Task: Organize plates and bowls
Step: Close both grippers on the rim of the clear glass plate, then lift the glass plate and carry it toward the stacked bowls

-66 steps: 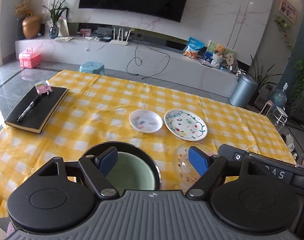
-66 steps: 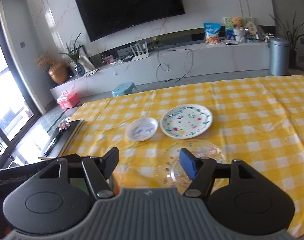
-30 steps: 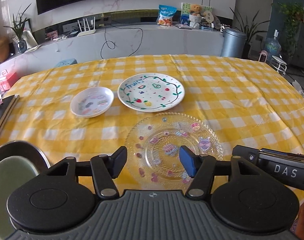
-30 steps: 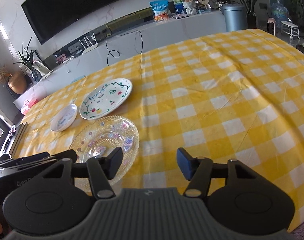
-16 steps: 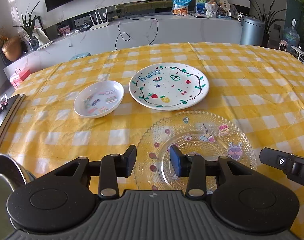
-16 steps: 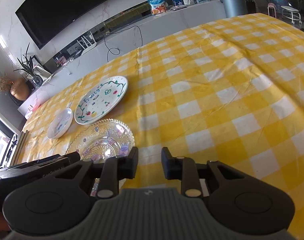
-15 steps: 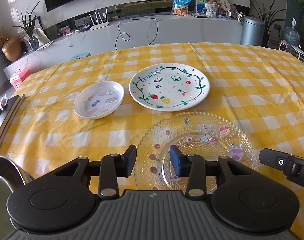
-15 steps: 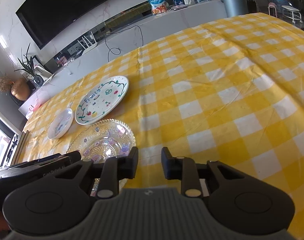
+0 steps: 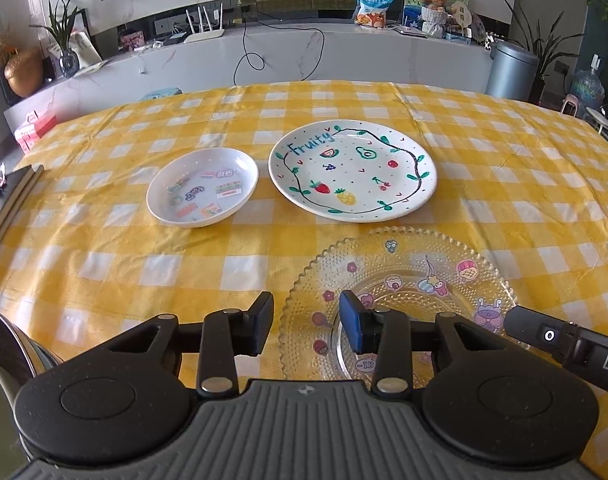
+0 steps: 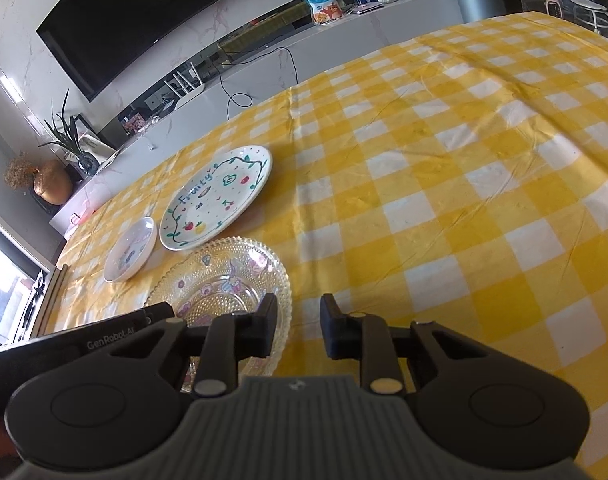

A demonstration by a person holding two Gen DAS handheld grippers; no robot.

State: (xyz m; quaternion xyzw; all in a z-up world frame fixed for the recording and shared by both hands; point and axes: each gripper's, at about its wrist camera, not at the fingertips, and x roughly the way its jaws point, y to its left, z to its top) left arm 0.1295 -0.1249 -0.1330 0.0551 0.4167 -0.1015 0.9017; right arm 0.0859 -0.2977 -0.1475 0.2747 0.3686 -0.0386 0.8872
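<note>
A clear glass plate (image 9: 404, 280) with cartoon stickers lies near the front of the yellow checked table. My left gripper (image 9: 306, 328) is open, its jaws on either side of the plate's left rim. My right gripper (image 10: 296, 328) is open, its jaws on either side of the same plate's (image 10: 224, 284) right rim. Behind lie a white "Fruity" plate (image 9: 352, 170) and a small white dish (image 9: 202, 186); both show in the right wrist view, plate (image 10: 218, 196) and dish (image 10: 130, 250). A dark bowl (image 9: 0, 340) with a green inside sits at far left.
A black notebook (image 9: 8, 196) lies at the table's left edge. The yellow checked cloth (image 10: 464, 200) stretches to the right. Beyond the table stand a white TV bench (image 9: 264, 56), a grey bin (image 9: 508, 68) and a pink box on the floor.
Both grippers narrowed from wide open about a second ago and came closer to the glass plate. Since half a second ago they have hardly moved. The plates lie where they were.
</note>
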